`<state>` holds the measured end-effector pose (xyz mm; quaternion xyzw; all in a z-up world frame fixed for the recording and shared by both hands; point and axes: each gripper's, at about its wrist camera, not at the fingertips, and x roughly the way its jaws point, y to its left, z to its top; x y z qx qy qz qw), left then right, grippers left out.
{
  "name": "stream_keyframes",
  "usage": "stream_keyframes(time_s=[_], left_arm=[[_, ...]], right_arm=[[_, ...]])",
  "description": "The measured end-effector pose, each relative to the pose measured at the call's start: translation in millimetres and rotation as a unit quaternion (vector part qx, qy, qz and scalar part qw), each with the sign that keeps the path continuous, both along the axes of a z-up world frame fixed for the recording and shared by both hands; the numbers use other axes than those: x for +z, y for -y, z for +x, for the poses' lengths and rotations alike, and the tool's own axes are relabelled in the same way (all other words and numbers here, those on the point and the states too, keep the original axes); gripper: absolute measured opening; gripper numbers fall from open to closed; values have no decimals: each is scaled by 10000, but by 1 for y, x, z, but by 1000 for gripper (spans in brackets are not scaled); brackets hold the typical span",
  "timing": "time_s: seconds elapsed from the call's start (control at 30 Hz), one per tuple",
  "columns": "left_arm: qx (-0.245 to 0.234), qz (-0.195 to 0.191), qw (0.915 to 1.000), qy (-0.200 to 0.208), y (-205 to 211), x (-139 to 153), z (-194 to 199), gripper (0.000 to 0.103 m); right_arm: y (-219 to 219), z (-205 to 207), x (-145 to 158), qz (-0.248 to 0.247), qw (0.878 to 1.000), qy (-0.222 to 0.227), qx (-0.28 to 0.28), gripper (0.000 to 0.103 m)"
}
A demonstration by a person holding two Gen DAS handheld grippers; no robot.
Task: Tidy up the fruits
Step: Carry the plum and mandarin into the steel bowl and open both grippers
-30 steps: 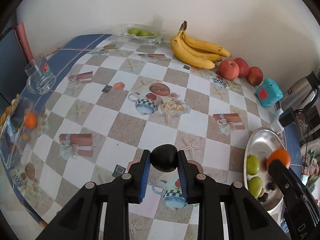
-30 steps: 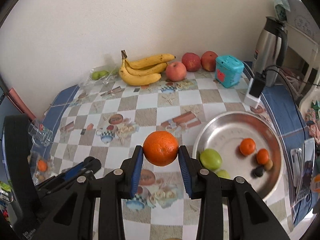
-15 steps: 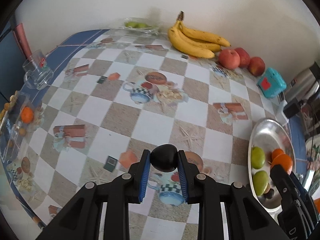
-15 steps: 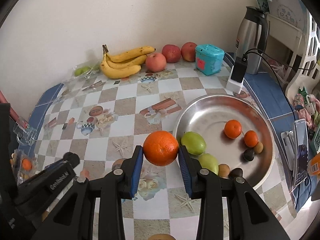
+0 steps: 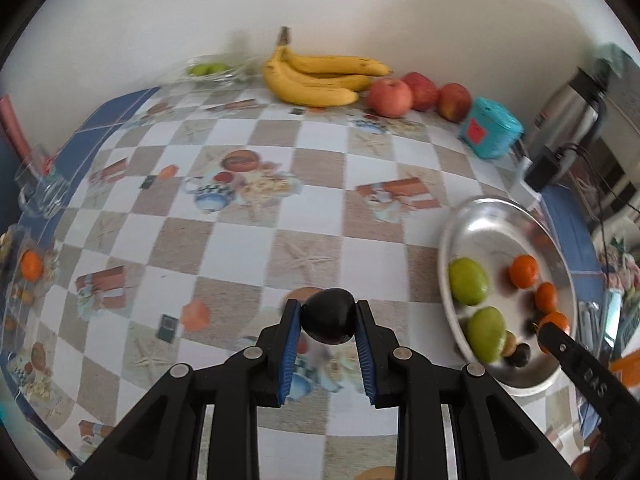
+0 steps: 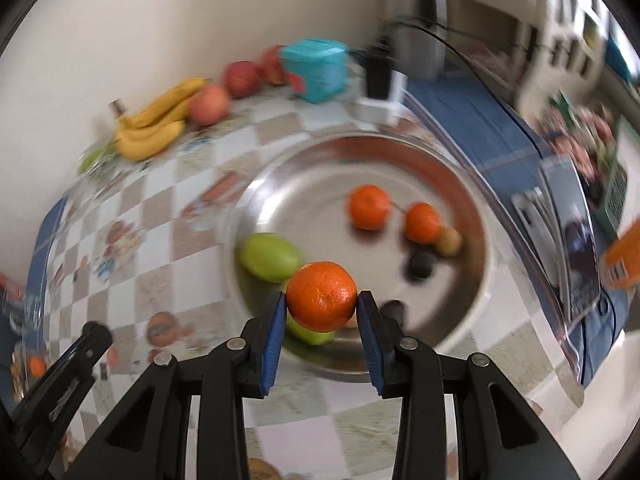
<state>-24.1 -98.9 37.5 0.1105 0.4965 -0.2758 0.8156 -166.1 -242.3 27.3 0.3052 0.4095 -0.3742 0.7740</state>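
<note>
My left gripper point(image 5: 328, 320) is shut on a dark plum point(image 5: 329, 321) and holds it above the checked tablecloth, left of the steel bowl point(image 5: 488, 220). My right gripper point(image 6: 322, 300) is shut on an orange point(image 6: 321, 295) and holds it over the near rim of the steel bowl point(image 6: 472, 208). The bowl holds two green fruits point(image 6: 270, 257), two small oranges point(image 6: 369, 206), a brown fruit and dark plums point(image 6: 420, 265). The right gripper with its orange point(image 5: 554, 322) also shows at the bowl's near edge in the left wrist view.
Bananas point(image 5: 316, 76), three apples point(image 5: 390, 97) and a teal box point(image 5: 490, 132) line the back wall. A bag of green fruit point(image 5: 208, 69) lies at the back left. A glass point(image 5: 38, 188) and bagged orange point(image 5: 31, 266) sit at left. A kettle point(image 5: 572, 108) stands at right.
Both grippers have moved right toward the steel bowl with their fruit. The right gripper now hangs over the bowl's near rim; the bowl looms larger in both views.
</note>
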Motion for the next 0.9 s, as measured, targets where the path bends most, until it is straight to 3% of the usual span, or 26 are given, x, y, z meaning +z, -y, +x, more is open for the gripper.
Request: stream_keyframes(time_s=[0.2,0.43,0.9], left_arm=[[-576,-214,9981,47,27,3,-25,29],[-1111,-309,9933,89,56,-3,-47,29],[-1134,-536,9921,-6,79,-18,-36,29]], right_arm=[[31,-29,-8,310,9983,149,-473,37],[37,-41,-2,270,9980,285,-499,38],[33,-31,-13,430,9981,344,-264,38]])
